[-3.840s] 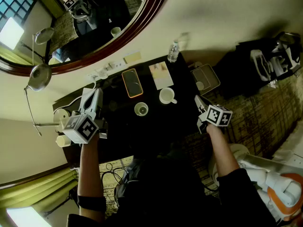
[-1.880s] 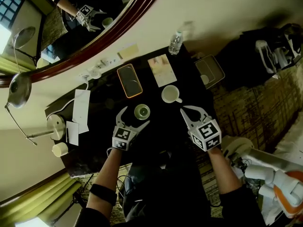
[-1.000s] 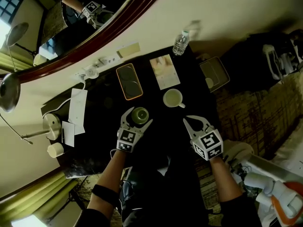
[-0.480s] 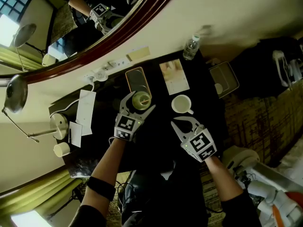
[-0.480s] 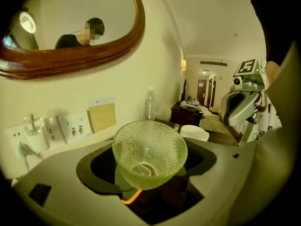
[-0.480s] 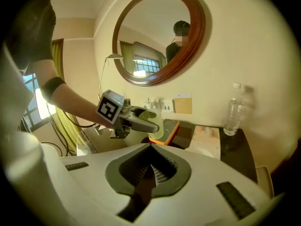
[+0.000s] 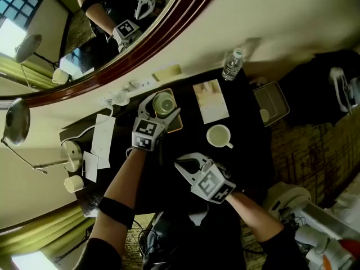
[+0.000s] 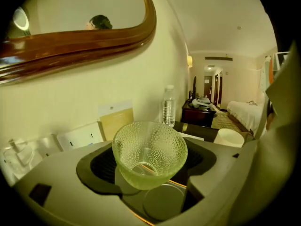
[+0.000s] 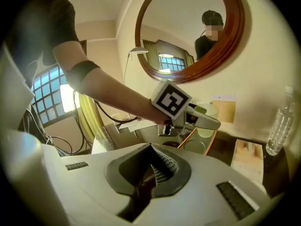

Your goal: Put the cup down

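Room: cream walls; my left gripper view shows a bed (image 8: 245, 108) far off, too small for detail.
Mirror (image 7: 95, 49): round, with a dark wood frame, on the wall above the counter; cut off at the edge of every view.
Counter (image 7: 250, 156): dark and glossy, set against the wall; my arms hide its near edge in the head view.
Tray (image 7: 176, 126): orange-rimmed, at the wall side of the counter; mostly covered by my left claw.
Right claw (image 7: 179, 163): jaws closed together with nothing between them; over the counter's near side, well apart from the cup.
Left claw (image 7: 163, 104): jaws wide, pads pressed on the cup's sides.
Bottle (image 7: 232, 65): clear plastic, upright by the wall, right of the tray.
White mug (image 7: 219, 135): upright on the counter, near the tray.
Cup (image 7: 163, 102): green dimpled glass, upright and empty, held over the tray; I cannot tell whether its base touches.
Disc (image 8: 162, 201): round and flat, on the tray under the cup; nature not determinable.
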`<state>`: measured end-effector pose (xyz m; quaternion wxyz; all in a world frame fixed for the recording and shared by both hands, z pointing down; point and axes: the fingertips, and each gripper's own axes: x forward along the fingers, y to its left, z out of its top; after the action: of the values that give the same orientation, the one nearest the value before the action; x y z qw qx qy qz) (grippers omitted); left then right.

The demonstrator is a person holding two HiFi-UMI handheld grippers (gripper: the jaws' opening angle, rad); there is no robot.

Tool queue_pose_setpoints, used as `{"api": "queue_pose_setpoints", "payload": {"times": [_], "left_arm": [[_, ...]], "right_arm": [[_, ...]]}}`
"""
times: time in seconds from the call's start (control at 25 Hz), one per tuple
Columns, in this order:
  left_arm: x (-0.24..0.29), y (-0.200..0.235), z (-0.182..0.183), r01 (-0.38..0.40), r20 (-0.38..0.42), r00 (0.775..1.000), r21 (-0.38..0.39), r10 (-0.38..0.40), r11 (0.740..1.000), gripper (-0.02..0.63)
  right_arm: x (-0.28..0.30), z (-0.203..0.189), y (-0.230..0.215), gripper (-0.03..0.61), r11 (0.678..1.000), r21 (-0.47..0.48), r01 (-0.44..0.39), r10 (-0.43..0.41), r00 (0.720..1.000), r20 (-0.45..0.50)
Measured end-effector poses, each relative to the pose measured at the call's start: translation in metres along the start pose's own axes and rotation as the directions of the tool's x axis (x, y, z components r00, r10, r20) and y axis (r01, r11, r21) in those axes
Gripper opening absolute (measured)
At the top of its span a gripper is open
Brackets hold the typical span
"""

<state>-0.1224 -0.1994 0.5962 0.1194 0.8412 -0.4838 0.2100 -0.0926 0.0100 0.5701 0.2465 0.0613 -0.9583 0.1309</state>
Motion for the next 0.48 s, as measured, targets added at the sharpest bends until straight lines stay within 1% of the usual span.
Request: {"api": "queue_pose_setpoints", "payload": {"times": [0.08, 0.2, 0.28, 0.48], "left_arm": [[0.011, 0.014, -0.011, -0.011, 0.01, 1.0, 0.005, 0.01, 1.0, 0.393], [0.024, 0.037, -0.036, -0.033, 0.006, 0.999, 0.003, 0.033, 0.999, 0.393], [0.026, 0.042, -0.036, -0.043, 0.006, 0.999, -0.011, 0.043, 0.999, 0.393], [0.031, 0.045, -0.038, -0.04, 0.017, 0.999, -0.027, 0.04, 0.999, 0.394]], "right_arm": [[0.011, -0.012, 0.011, 0.012, 0.999, -0.013, -0.038, 0.038, 0.999, -0.018], [0.018, -0.013, 0.017, 0.012, 0.998, -0.023, -0.065, 0.064, 0.997, -0.036], [0.019, -0.015, 0.018, 0.014, 0.997, -0.016, -0.074, 0.073, 0.997, -0.035], [0.017, -0.024, 0.012, 0.012, 0.998, -0.011, -0.062, 0.062, 0.997, -0.04]]}}
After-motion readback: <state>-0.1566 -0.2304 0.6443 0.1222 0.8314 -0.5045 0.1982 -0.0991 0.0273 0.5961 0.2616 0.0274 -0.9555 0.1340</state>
